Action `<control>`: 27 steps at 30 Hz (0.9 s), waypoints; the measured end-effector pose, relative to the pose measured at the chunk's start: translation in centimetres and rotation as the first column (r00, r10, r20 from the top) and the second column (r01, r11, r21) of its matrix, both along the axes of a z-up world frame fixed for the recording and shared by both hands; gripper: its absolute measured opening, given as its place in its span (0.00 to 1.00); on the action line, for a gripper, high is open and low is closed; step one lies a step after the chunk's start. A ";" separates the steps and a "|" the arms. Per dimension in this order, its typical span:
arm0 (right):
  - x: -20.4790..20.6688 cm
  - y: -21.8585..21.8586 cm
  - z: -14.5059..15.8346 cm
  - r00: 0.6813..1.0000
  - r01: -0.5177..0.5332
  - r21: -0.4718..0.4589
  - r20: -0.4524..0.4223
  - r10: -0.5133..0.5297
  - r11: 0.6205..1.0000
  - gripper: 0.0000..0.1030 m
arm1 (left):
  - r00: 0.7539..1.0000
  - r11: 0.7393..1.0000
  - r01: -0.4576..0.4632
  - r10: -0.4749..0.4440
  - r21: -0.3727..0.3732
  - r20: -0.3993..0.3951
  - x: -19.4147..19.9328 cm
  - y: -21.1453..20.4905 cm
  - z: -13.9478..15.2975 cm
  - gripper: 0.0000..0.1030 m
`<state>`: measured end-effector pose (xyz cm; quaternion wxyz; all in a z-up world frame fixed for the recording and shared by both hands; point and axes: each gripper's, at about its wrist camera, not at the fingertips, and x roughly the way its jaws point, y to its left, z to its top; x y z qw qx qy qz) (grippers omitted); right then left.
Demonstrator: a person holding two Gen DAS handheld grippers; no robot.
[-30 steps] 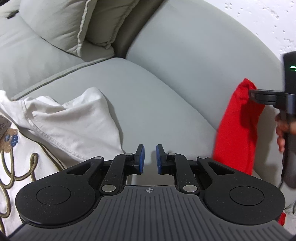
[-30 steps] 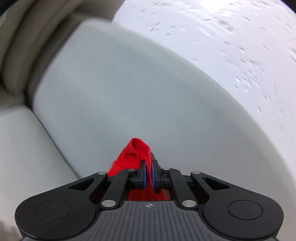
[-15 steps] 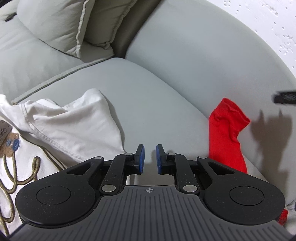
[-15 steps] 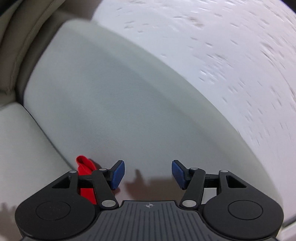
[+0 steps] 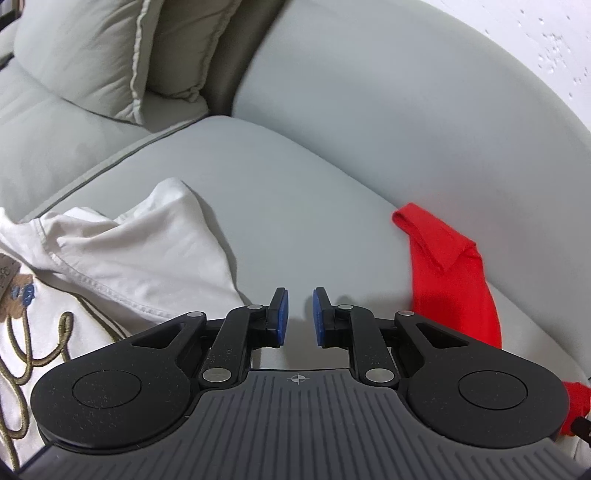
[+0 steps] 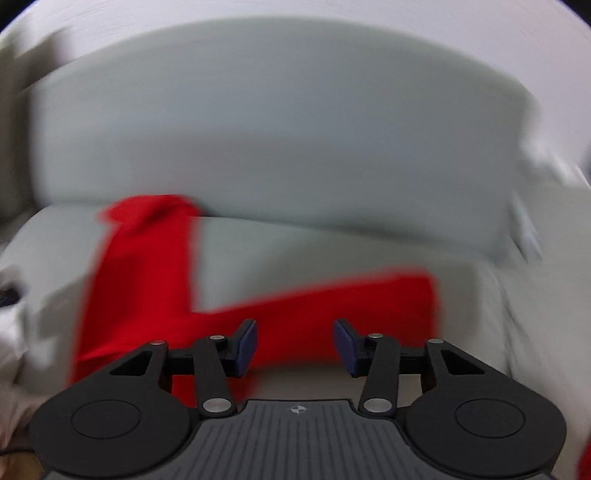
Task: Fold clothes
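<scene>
A red garment (image 5: 450, 280) lies loose on the grey sofa seat (image 5: 277, 184), one end against the backrest; in the blurred right wrist view the same red garment (image 6: 147, 266) spreads in an L shape. My right gripper (image 6: 295, 347) hovers over it with its jaws closing; no cloth is caught between them. A white garment (image 5: 140, 251) with an embroidered print is bunched at the left. My left gripper (image 5: 299, 317) hangs above the seat between the two garments, its blue pads a narrow gap apart with nothing in them.
Two grey cushions (image 5: 92, 48) lean at the back left of the sofa. The padded backrest (image 5: 406, 110) curves behind the seat, with a white wall (image 5: 535, 29) beyond. Bare seat lies between the white and red garments.
My right gripper opened and let go of the red garment, which dropped from hanging by the backrest onto the seat. That gripper swung sideways and rolled. The left gripper stayed put.
</scene>
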<state>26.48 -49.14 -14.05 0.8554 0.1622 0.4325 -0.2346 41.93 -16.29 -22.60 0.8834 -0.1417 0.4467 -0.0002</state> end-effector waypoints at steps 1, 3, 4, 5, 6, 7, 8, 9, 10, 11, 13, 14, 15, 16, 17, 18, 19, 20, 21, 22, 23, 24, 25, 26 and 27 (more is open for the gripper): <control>-0.5 -1.6 -0.4 0.997 0.076 0.057 0.019 -0.077 0.995 0.44 | 1.000 1.000 0.000 0.000 0.006 -0.001 0.0 -0.1 -0.1 0.18; -0.9 -3.8 -1.6 0.982 0.173 0.165 0.051 -0.183 0.971 0.44 | 1.000 1.000 0.004 -0.004 0.016 -0.003 0.1 -0.4 -0.2 0.18; -1.0 -4.6 -2.1 0.974 0.205 0.205 0.059 -0.221 0.957 0.44 | 1.000 1.000 0.007 -0.007 0.020 -0.003 0.1 -0.6 -0.3 0.18; -1.6 -5.1 -3.2 0.958 0.251 0.268 0.067 -0.278 0.930 0.45 | 1.000 1.000 0.010 -0.010 0.025 -0.004 0.1 -0.7 -0.3 0.18; -2.2 -5.6 -4.3 0.940 0.292 0.330 0.072 -0.332 0.897 0.45 | 1.000 0.999 0.014 -0.014 0.031 -0.004 0.1 -0.8 -0.4 0.18; -2.7 -5.7 -5.5 0.923 0.316 0.389 0.084 -0.375 0.865 0.45 | 1.000 0.999 0.018 -0.018 0.038 -0.004 0.1 -1.0 -0.4 0.18; -3.1 -5.9 -6.1 0.906 0.326 0.438 0.110 -0.410 0.838 0.49 | 1.000 0.999 0.022 -0.022 0.045 -0.004 0.1 -1.1 -0.5 0.19; -3.7 -6.2 -6.7 0.883 0.332 0.489 0.140 -0.448 0.807 0.49 | 1.000 0.999 0.022 -0.022 0.047 -0.004 0.2 -1.2 -0.5 0.19; -4.6 -6.3 -7.3 0.840 0.329 0.550 0.202 -0.504 0.768 0.49 | 1.000 0.998 0.023 -0.023 0.052 -0.004 0.2 -1.3 -0.6 0.19; -5.0 -6.5 -7.6 0.814 0.319 0.586 0.233 -0.532 0.745 0.48 | 1.000 0.998 0.024 -0.023 0.054 -0.003 0.2 -1.3 -0.6 0.19; -5.0 -6.5 -8.0 0.791 0.313 0.615 0.252 -0.557 0.723 0.47 | 1.000 0.998 0.026 -0.026 0.060 -0.001 0.1 -1.4 -0.6 0.19; -4.8 -6.4 -8.1 0.783 0.312 0.624 0.259 -0.566 0.716 0.38 | 1.000 0.998 0.027 -0.027 0.060 -0.001 0.2 -1.4 -0.6 0.19; -4.7 -6.3 -8.2 0.774 0.311 0.632 0.265 -0.576 0.709 0.21 | 1.000 0.998 0.027 -0.027 0.061 -0.001 0.2 -1.4 -0.6 0.19; -4.6 -6.2 -8.2 0.767 0.310 0.636 0.271 -0.581 0.706 0.14 | 1.000 0.998 0.028 -0.028 0.061 -0.001 0.2 -1.4 -0.7 0.19; -4.4 -5.9 -7.7 0.778 0.305 0.612 0.282 -0.562 0.730 0.13 | 1.000 0.998 0.027 -0.027 0.059 -0.003 0.3 -1.3 -0.7 0.19; -3.9 -5.2 -6.2 0.799 0.286 0.559 0.310 -0.516 0.778 0.12 | 1.000 0.998 0.026 -0.025 0.058 -0.004 0.3 -1.2 -0.7 0.19; -3.4 -4.5 -4.7 0.819 0.264 0.505 0.333 -0.468 0.821 0.12 | 1.000 0.998 0.025 -0.025 0.055 -0.003 0.3 -1.2 -0.7 0.19; -2.8 -3.8 -3.2 0.838 0.232 0.463 0.351 -0.418 0.855 0.12 | 1.000 0.998 0.024 -0.024 0.052 -0.003 0.4 -1.2 -0.7 0.19; -1.8 -3.0 -1.3 0.854 0.188 0.427 0.374 -0.362 0.885 0.12 | 1.000 0.999 0.024 -0.024 0.049 -0.002 0.4 -1.1 -0.7 0.19; -0.9 -2.1 0.5 0.867 0.143 0.389 0.393 -0.304 0.910 0.12 | 1.000 0.998 0.028 -0.028 0.047 0.000 0.3 -1.2 -0.6 0.19; 0.3 -1.2 2.2 0.877 0.102 0.352 0.410 -0.251 0.930 0.12 | 0.999 0.998 0.033 -0.033 0.045 0.003 0.2 -1.2 -0.5 0.19; 1.6 -0.4 3.8 0.882 0.067 0.319 0.424 -0.205 0.945 0.12 | 0.999 0.998 0.038 -0.038 0.043 0.006 0.2 -1.2 -0.4 0.19; 3.0 0.6 5.4 0.885 0.028 0.289 0.437 -0.158 0.957 0.12 | 0.999 0.998 0.044 -0.044 0.039 0.011 0.1 -1.2 -0.3 0.19; 3.8 1.1 6.2 0.886 0.010 0.276 0.443 -0.137 0.961 0.12 | 0.999 0.998 0.049 -0.049 0.034 0.015 0.0 -1.2 -0.2 0.19; 6.2 2.6 8.4 0.884 -0.041 0.236 0.461 -0.075 0.971 0.12 | 0.999 0.998 0.051 -0.051 0.031 0.018 0.0 -1.1 -0.2 0.19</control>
